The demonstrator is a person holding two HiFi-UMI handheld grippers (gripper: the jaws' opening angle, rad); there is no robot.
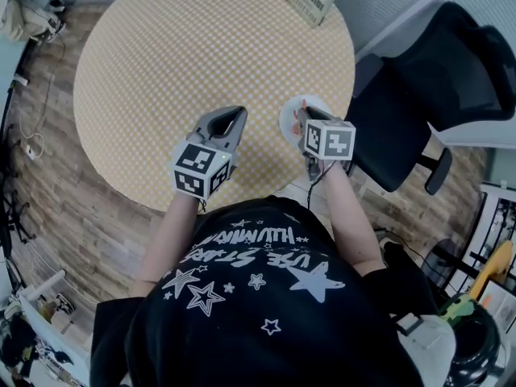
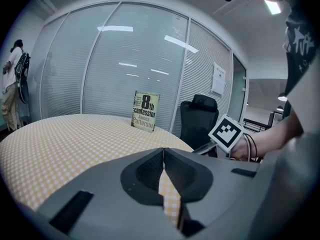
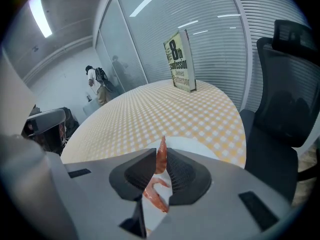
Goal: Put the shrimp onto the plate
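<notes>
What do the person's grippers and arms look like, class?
The left gripper and right gripper are grey with dark ribbed pads; each carries a white cube bearing black square markers. Black star-printed T-shirt, short sleeves; dark bands circle the right wrist.

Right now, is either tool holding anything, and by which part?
The right tool pinches the shrimp near one end, above the plate; the left tool is shut, empty.

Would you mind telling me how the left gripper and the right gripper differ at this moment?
The left gripper is shut on nothing; the right gripper is shut on the shrimp. The left gripper hangs over bare table; the right gripper hangs over the white plate. Both are grey, with jaws closed.
</notes>
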